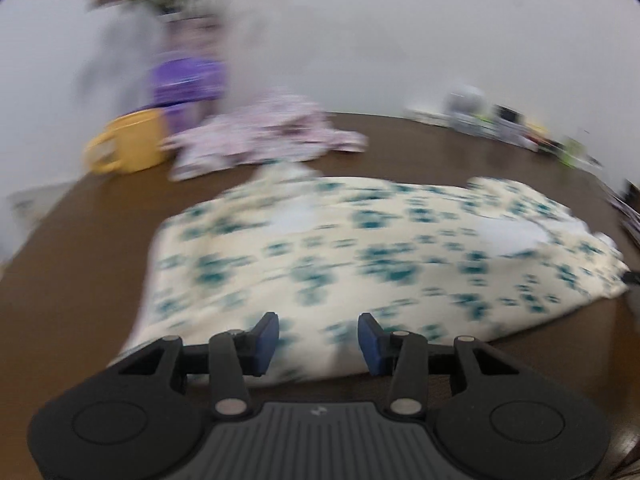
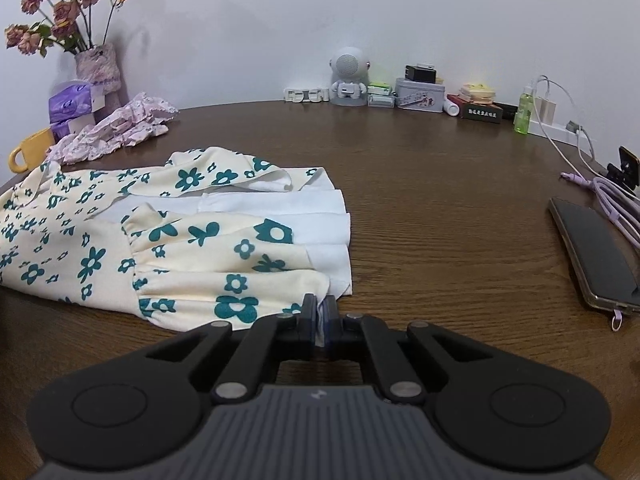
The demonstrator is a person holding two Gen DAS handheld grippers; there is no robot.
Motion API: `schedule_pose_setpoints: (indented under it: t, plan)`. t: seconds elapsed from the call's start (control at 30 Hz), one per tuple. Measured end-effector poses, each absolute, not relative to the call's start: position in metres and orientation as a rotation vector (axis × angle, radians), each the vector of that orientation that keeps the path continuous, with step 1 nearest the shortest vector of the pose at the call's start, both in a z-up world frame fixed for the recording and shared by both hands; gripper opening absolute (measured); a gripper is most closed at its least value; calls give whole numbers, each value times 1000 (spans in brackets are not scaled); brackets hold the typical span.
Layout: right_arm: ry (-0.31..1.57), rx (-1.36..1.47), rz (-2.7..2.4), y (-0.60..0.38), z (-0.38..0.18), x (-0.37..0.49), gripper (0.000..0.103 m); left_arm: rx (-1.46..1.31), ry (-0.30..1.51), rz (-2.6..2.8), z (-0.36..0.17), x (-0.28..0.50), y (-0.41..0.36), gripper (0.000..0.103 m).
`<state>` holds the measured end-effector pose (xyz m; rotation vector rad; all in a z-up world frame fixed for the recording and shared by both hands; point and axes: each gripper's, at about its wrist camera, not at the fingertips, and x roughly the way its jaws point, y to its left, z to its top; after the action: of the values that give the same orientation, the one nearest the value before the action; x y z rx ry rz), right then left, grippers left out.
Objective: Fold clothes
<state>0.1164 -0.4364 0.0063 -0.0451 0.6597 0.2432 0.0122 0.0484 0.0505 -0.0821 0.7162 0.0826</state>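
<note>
Two claws: one is pinching, one is not
Right claw [image 2: 319, 314]: squeezed tight on the near corner of the flowery dress [image 2: 168, 236], likely so it can pull that edge over
Left claw [image 1: 318, 340]: wide apart, holding nothing, just above the dress's near edge
Dress: lying on the brown table [image 2: 440, 208], partly doubled over, white lining showing
Pink cloth [image 2: 116, 128]: bunched up at the back by the yellow mug [image 2: 30, 152]
</note>
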Motion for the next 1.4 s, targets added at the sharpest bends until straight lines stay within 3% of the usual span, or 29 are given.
schedule_pose_setpoints:
  t: [0.17, 0.63, 0.67, 0.73, 0.8, 1.4]
  plan:
    - [657, -42, 210, -432, 6, 116, 3, -157, 700, 172, 48, -1, 83, 35]
    - [672, -68, 151, -419, 6, 119, 4, -107, 682, 233, 41, -11, 118, 41]
    - [673, -68, 148, -419, 6, 120, 4, -123, 691, 222, 40, -9, 121, 40]
    - [675, -73, 142, -417, 7, 120, 4, -147, 707, 204, 37, -7, 126, 20]
    - [677, -82, 137, -416, 7, 120, 4, -160, 714, 184, 36, -6, 128, 12]
    - [676, -158, 87, -420, 6, 127, 0, -137, 700, 238, 38, -5, 121, 10]
